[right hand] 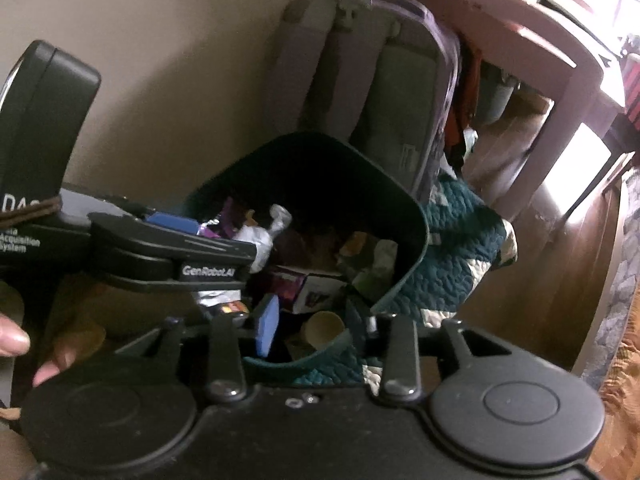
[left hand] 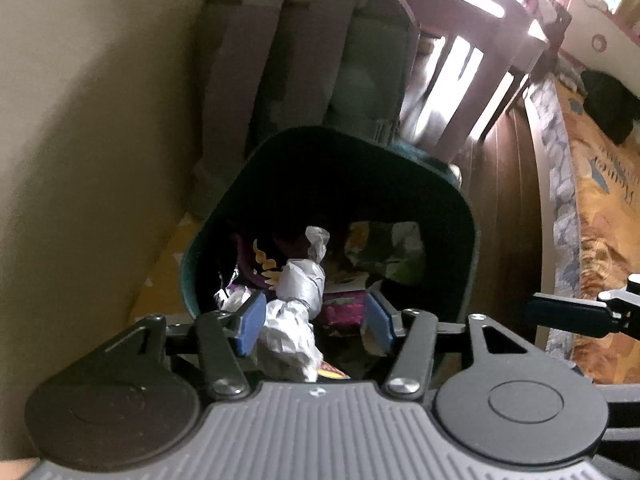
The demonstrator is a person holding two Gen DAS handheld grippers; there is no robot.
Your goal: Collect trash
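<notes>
Two hand-held claws hang over a dark green waste bin (left hand: 460, 240) that stands on the floor against a beige wall (left hand: 80, 120), with a grey backpack (left hand: 304, 60) leaning just behind it on the far side. In the left wrist view the left claw (left hand: 316, 316) points steeply down into the bin's mouth; its blue pads (left hand: 252, 320) stand apart, released, and a crumpled silver-white wrapper (left hand: 298, 312) lies between them, beside the left pad; whether that pad still touches it cannot be told. Under and around the wrapper the bin holds more trash: a purple carton (left hand: 344, 312), a purple packet with yellow markings (left hand: 260, 264) and crumpled green-and-white paper (left hand: 384, 252). In the right wrist view the right claw (right hand: 316, 324) sits at the bin's near rim, its jaws released and holding nothing, one blue pad (right hand: 266, 330) plainly showing while the other is lost in shadow; a cardboard tube (right hand: 324, 328) lies in the bin just beyond it. The left claw reaches in from the left of that view, and fingers (right hand: 16, 336) of a hand show at the left edge. A teal quilted cloth (right hand: 448, 248) lies heaped to the right of the bin, near a wooden table (right hand: 540, 32).
</notes>
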